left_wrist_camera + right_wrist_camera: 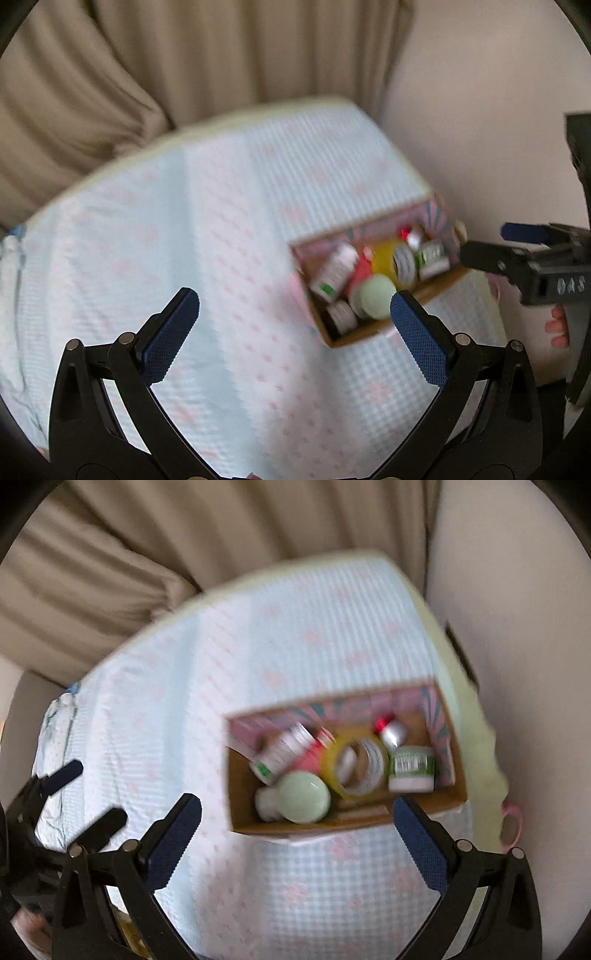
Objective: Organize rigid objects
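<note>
An open cardboard box [240, 794] with pink patterned walls sits on the right part of a pale blue checked cloth [177, 701]. It also shows in the left wrist view [436, 290]. Inside lie a pale green round lid [303, 796], a yellow tape roll [356, 768], a white bottle [284, 751], a green-labelled jar [412, 768] and other small items. My left gripper [293, 310] is open and empty, above the cloth left of the box. My right gripper [297, 816] is open and empty, just in front of the box. Both views are blurred.
Beige curtains [147, 74] hang behind the cloth-covered surface. A pale wall [480, 110] is at the right. The right gripper [524, 251] shows at the right edge of the left wrist view. A pink ring-shaped object [511, 823] lies off the surface's right edge.
</note>
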`<state>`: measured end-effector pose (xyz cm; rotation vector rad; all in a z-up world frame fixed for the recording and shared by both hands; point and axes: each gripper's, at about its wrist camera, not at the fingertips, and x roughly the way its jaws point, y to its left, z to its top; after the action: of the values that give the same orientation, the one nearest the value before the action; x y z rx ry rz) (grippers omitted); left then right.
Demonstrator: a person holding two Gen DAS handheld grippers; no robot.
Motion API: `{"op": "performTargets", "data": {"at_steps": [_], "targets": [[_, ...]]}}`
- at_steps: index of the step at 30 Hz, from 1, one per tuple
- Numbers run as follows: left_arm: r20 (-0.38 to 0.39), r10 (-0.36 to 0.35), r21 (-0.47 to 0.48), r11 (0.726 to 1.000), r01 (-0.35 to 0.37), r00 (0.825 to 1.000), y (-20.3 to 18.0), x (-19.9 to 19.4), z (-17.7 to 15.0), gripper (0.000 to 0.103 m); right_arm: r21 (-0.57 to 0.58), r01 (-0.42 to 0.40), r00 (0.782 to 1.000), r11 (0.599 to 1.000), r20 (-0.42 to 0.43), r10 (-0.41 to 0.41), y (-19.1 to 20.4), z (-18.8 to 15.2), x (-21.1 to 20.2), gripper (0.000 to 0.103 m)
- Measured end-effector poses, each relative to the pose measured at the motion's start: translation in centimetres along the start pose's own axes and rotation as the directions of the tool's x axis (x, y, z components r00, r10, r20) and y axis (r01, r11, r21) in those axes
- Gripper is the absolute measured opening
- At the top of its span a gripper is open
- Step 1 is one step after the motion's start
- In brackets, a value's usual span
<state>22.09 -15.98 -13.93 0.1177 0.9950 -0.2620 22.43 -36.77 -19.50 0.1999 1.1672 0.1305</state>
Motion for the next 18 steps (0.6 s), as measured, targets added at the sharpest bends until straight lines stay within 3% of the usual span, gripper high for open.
{"op": "performTargets", "data": {"at_steps": [3,5,9,14,18], "targets": [[0.131,0.047,-0.031,0.999,-0.043,0.990,2.6,-6.6,0.7,0.103,-0.081,0.024,0.986,0.996,0.167,-0.010,4.5,-0.2,-6.8,0.103],[0.221,0.070,-0.058,0.997,-0.059,0.973,4.3,-10.9,0.7,0.103,-0.126,0.048,0.962,0.991,0.274,-0.012,7.5,-0.7,-10.9,0.103],[0.383,0.114,-0.106,0.991,-0.079,0.917,7.2,-18.3,-1.0,0.103,-0.171,0.095,0.897,0.981,0.442,-0.009,12.1,-2.3,-16.8,0.103],[0.473,0.176,-0.173,0.979,-0.104,0.863,9.4,-22.9,-4.4,0.103,-0.168,0.140,0.809,0.976,0.587,-0.014,15.1,-5.1,-20.9,0.103],[0.496,0.209,-0.196,0.973,-0.126,0.843,10.1,-24.1,-6.2,0.103,-0.171,0.170,0.770,0.970,0.638,-0.022,16.5,-7.1,-21.5,0.103]]}}
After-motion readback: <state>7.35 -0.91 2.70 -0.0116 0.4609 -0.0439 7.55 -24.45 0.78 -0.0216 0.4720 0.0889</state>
